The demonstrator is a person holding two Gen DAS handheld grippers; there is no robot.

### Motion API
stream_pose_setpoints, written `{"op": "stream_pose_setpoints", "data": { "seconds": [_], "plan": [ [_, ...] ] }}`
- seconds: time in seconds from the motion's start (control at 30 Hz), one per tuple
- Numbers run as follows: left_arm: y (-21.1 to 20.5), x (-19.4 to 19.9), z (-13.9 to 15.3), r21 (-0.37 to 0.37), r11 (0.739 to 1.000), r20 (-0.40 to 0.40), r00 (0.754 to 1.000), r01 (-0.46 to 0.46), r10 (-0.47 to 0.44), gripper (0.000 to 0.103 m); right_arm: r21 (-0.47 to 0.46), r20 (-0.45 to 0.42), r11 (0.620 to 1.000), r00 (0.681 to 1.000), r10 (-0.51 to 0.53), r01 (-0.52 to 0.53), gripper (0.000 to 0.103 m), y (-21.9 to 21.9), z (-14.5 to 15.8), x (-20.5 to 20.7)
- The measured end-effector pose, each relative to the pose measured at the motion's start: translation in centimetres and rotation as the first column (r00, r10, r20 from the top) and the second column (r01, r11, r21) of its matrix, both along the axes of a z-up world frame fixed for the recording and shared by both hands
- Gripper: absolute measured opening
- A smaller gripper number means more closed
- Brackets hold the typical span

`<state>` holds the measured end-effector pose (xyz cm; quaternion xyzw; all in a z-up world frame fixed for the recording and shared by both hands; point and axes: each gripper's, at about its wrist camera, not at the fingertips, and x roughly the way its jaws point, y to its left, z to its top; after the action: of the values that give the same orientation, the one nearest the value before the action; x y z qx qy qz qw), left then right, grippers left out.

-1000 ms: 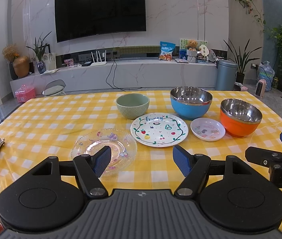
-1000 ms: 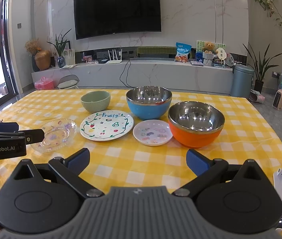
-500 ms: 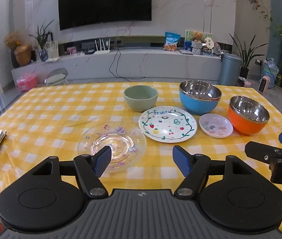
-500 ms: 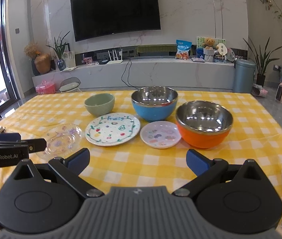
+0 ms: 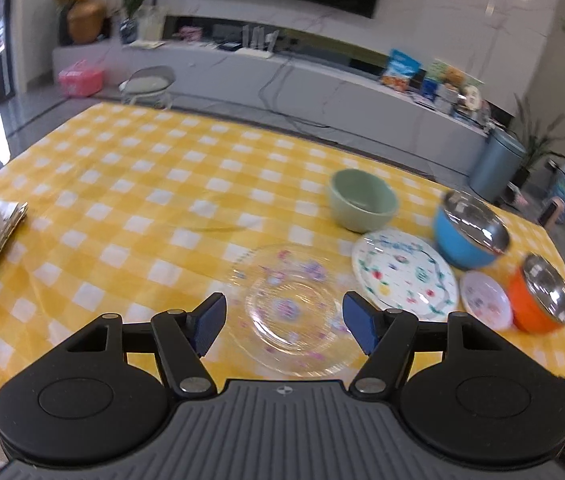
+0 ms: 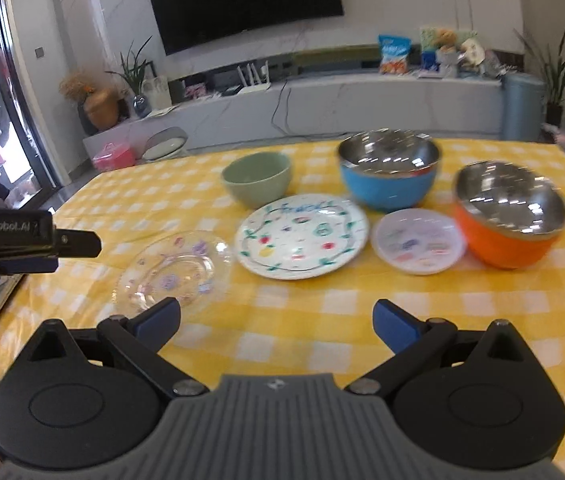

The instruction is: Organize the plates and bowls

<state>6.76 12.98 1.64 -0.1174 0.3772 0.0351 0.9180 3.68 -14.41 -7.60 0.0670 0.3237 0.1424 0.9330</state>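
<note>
Nothing stacked yet: glass plate point(image 5: 292, 312), fruit plate point(image 6: 301, 236), small dish point(image 6: 420, 241) and three bowls sit apart on the table point(image 5: 122, 200). Your left gripper point(image 5: 284, 318), jaws just narrowing slightly, and right gripper point(image 6: 276, 322) gape wide, empty.

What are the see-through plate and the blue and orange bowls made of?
The see-through plate looks like clear glass or clear plastic: the yellow check shows through it, with printed flowers. The blue bowl and orange bowl seem to be polished steel inside, mirroring the lights, with a coloured outer shell, possibly plastic.
</note>
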Motion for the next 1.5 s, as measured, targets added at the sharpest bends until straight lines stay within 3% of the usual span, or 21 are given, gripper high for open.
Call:
{"op": "stream_pose_setpoints", "data": {
  "seconds": [0.2, 0.37, 0.5, 0.63, 0.9, 1.07, 1.17, 1.37, 1.43, 1.5],
  "plan": [
    [1.8, 1.7, -1.9, 0.007, 0.998, -0.027, 0.997, -0.067, 0.067, 0.078, 0.039, -0.055, 0.999, 0.998, -0.023, 0.025, 0.1, 2.4, -1.1, 2.9],
    [2.0, 2.5, -3.4, 0.018, 0.997, -0.033, 0.997, -0.071, 0.071, 0.078, 0.058, -0.083, 0.998, 0.996, -0.02, 0.025, 0.099, 3.6, -2.0, 4.8],
    [3.0, 3.3, -4.5, -0.066, 0.994, -0.061, 0.995, -0.087, 0.083, 0.078, 0.086, -0.125, 0.996, 0.992, -0.02, 0.031, 0.084, 3.8, -3.0, 6.4],
    [3.8, 3.8, -5.6, -0.123, 0.988, -0.076, 0.994, -0.092, 0.083, 0.077, 0.091, -0.151, 0.995, 0.988, -0.035, 0.049, 0.075, 3.9, -3.9, 7.5],
    [3.6, 4.3, -7.2, -0.16, 0.985, -0.076, 0.996, -0.065, 0.053, 0.062, 0.156, -0.174, 0.986, 0.984, -0.034, 0.062, 0.047, 3.4, -5.7, 8.7],
    [3.7, 4.4, -7.7, -0.166, 0.984, -0.066, 0.997, -0.06, 0.05, 0.055, 0.176, -0.166, 0.982, 0.985, -0.035, 0.065, 0.042, 3.6, -6.1, 8.9],
    [3.8, 4.6, -8.0, -0.168, 0.983, -0.072, 0.996, -0.072, 0.06, 0.047, 0.182, -0.17, 0.982, 0.985, -0.019, 0.05, 0.033, 4.0, -6.0, 8.9],
    [4.2, 4.6, -8.4, -0.161, 0.983, -0.069, 0.995, -0.089, 0.078, 0.029, 0.209, -0.172, 0.977, 0.985, -0.005, 0.041, 0.032, 4.9, -6.3, 9.2],
    [4.3, 4.6, -8.4, -0.157, 0.983, -0.073, 0.994, -0.096, 0.085, 0.02, 0.234, -0.192, 0.972, 0.981, 0.01, 0.036, 0.021, 4.9, -6.5, 9.4],
    [4.5, 4.6, -8.5, -0.158, 0.982, -0.075, 0.993, -0.101, 0.09, 0.019, 0.254, -0.204, 0.966, 0.979, 0.005, 0.048, 0.017, 5.0, -6.7, 9.6]
  ]
}}
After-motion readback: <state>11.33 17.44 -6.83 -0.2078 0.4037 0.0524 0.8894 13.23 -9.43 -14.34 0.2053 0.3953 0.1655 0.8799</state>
